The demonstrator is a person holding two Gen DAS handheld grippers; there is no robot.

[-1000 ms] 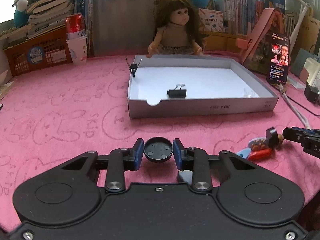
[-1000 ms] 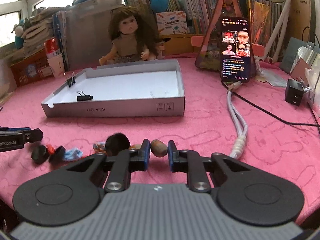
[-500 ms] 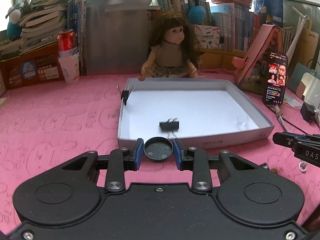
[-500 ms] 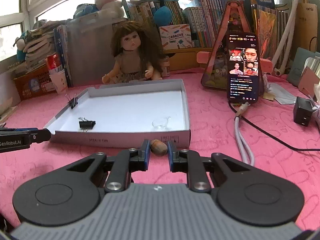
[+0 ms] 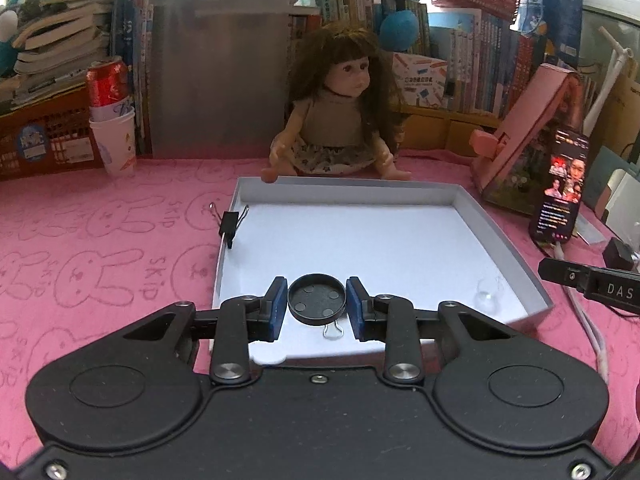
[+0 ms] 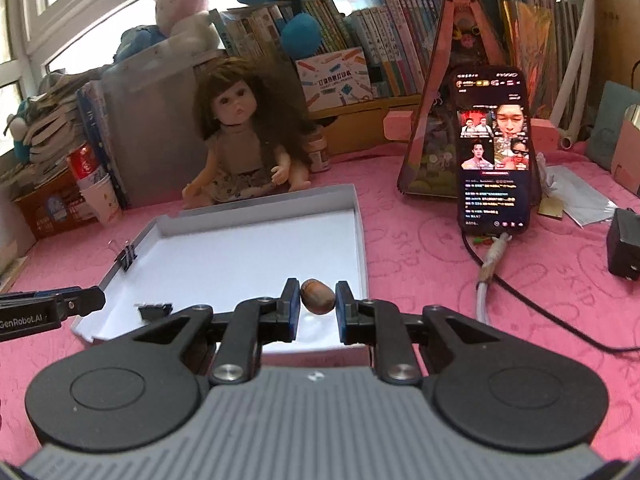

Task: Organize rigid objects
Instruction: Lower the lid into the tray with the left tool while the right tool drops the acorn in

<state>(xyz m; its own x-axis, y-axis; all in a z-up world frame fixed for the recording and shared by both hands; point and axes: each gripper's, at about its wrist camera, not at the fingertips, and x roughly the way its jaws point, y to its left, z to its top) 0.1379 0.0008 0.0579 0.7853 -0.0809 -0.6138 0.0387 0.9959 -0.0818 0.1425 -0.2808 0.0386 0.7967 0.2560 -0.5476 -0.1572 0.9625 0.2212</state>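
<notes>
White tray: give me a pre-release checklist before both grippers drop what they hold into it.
1. Left gripper shut on the black round cap: ok.
2. Right gripper shut on the brown nut: ok.
3. Cap over the white tray, inside its near wall: ok.
4. Nut over the tray floor, near the right wall: ok.
5. Landing spot under the cap free: not ok, a binder clip's wire loop pokes out just below it.
6. The two grippers apart from each other: ok, the other's tip stays at the frame edge in each view.
7. Height above the tray floor: cannot tell.
</notes>
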